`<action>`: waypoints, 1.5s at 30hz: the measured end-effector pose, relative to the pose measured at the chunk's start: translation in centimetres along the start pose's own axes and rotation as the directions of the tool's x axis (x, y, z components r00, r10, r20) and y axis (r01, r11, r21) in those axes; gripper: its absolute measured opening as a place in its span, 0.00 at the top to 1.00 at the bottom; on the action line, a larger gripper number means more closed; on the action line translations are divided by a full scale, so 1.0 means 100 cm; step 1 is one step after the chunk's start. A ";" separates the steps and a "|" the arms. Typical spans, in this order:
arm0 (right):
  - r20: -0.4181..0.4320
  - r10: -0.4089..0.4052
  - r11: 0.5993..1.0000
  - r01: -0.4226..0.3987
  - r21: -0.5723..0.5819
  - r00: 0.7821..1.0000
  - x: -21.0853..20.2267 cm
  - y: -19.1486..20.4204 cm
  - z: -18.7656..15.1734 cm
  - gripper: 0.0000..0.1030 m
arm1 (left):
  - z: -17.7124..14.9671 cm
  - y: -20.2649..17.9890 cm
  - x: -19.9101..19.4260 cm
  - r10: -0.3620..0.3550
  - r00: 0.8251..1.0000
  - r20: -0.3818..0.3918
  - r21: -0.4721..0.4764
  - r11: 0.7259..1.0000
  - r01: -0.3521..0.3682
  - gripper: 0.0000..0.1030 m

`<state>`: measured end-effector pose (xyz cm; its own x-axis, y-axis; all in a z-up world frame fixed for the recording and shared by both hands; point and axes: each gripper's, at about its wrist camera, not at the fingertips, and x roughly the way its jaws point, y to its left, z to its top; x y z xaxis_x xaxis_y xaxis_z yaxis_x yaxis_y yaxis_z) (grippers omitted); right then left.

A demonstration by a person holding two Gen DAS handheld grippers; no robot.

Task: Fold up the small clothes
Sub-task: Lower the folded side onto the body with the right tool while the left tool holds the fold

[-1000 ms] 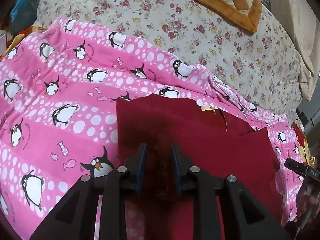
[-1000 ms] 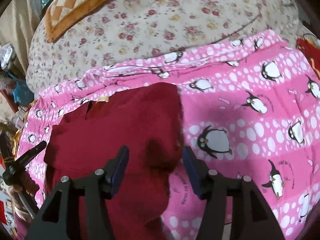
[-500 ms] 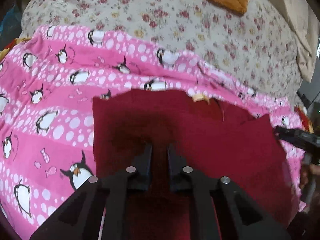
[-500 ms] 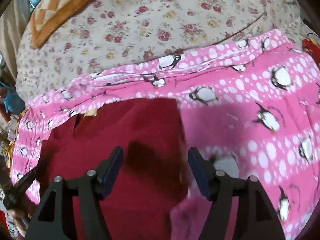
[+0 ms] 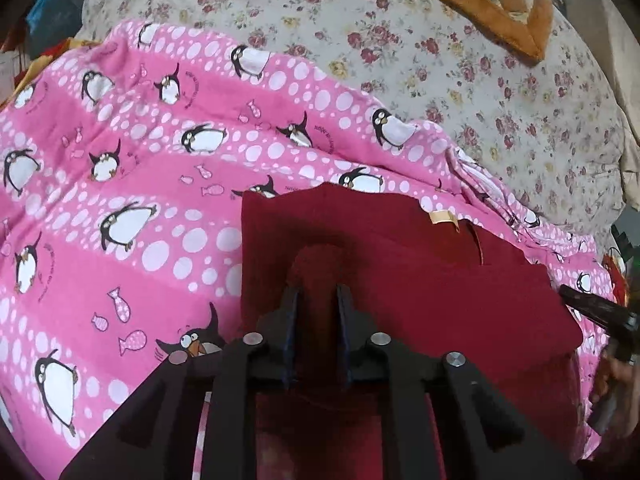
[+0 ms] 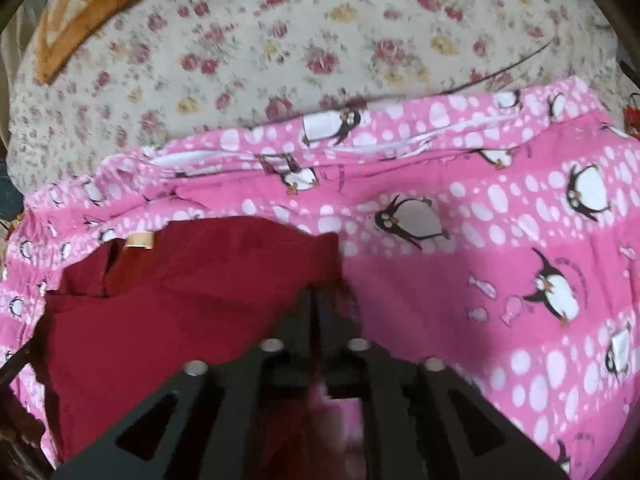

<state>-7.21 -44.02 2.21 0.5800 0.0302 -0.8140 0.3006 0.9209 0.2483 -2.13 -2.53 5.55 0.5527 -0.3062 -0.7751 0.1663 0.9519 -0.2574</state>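
The left gripper (image 5: 316,296) was clamped on a pinched ridge of the garment (image 5: 420,280). The right gripper (image 6: 318,300) had just been closing, its fingers (image 6: 334,312) brought almost together on the garment's right edge. The dark red garment was spread on a penguin blanket (image 5: 120,200), laid over a floral bed (image 5: 440,60).

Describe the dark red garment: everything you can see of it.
The dark red garment is small, plain and matte, of soft-looking cloth, with a tan label at its far edge beside a slit. It lies mostly flat on the pink penguin blanket, one layer lapped over another. The left gripper pinches a ridge of its near edge; the right gripper, whose jaws have just been closing, is shut on another fold.
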 end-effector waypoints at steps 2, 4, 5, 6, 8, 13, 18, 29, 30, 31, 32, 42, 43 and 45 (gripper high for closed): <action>0.024 0.059 0.998 -0.059 -0.007 0.998 -0.021 0.005 -0.008 0.60 | -0.003 -0.003 0.000 0.018 1.000 0.004 0.018 1.000 -0.018 1.00; 0.022 0.090 0.993 -0.088 -0.082 0.996 -0.034 0.019 -0.019 0.57 | -0.007 -0.006 0.001 0.035 0.999 0.002 0.030 0.999 -0.035 0.99; 0.002 0.086 0.989 -0.085 -0.119 0.996 -0.035 0.024 -0.025 0.55 | -0.008 -0.006 0.002 0.046 0.999 0.002 0.035 0.998 -0.046 0.97; -0.026 0.068 0.986 -0.071 -0.153 0.997 -0.032 0.028 -0.031 0.55 | -0.008 -0.007 0.004 0.054 0.999 0.002 0.039 0.998 -0.054 0.95; -0.081 -0.045 0.976 0.027 -0.214 0.996 -0.016 0.027 -0.048 0.56 | -0.010 -0.008 0.004 0.052 0.999 -0.001 0.039 0.998 -0.052 0.94; -0.100 0.008 0.996 -0.017 -0.084 0.995 -0.018 -0.007 -0.064 0.61 | -0.015 -0.013 0.001 0.035 0.999 -0.006 0.060 0.998 -0.034 0.88; -0.015 0.034 0.999 -0.035 -0.039 0.999 -0.051 -0.002 -0.055 0.60 | -0.017 -0.019 0.002 0.061 0.998 0.001 0.083 0.995 -0.061 0.87; -0.077 0.001 0.991 -0.012 -0.132 0.997 -0.003 0.033 -0.047 0.59 | -0.018 -0.021 0.007 0.087 0.996 0.001 0.109 0.990 -0.086 0.84; -0.073 0.003 0.992 -0.013 -0.128 0.997 -0.001 0.030 -0.048 0.59 | -0.019 -0.022 0.007 0.090 0.996 0.002 0.114 0.989 -0.090 0.83; -0.071 0.006 0.992 -0.014 -0.122 0.997 -0.001 0.028 -0.047 0.59 | -0.019 -0.023 0.008 0.095 0.996 0.004 0.120 0.988 -0.094 0.83; -0.078 0.004 0.993 -0.013 -0.115 0.997 -0.003 0.027 -0.046 0.59 | -0.019 -0.023 0.008 0.098 0.995 0.005 0.123 0.988 -0.097 0.83; -0.080 -0.069 0.983 0.054 -0.176 0.994 -0.030 0.024 -0.065 0.53 | -0.023 -0.025 0.007 0.114 0.993 0.021 0.131 0.985 -0.116 0.82; -0.094 -0.088 0.981 0.070 -0.181 0.992 -0.024 0.022 -0.068 0.52 | -0.024 -0.025 0.007 0.119 0.993 0.025 0.133 0.984 -0.121 0.82; -0.105 -0.046 0.991 0.032 -0.129 0.993 -0.021 0.012 -0.071 0.52 | -0.025 -0.026 0.007 0.125 0.992 0.032 0.138 0.982 -0.129 0.82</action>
<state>-13.49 -40.23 0.49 0.4829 0.0289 -0.8752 0.2186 0.9638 0.1524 -4.27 -5.24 4.25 0.5954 -0.1839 -0.7821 0.2047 0.9760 -0.0736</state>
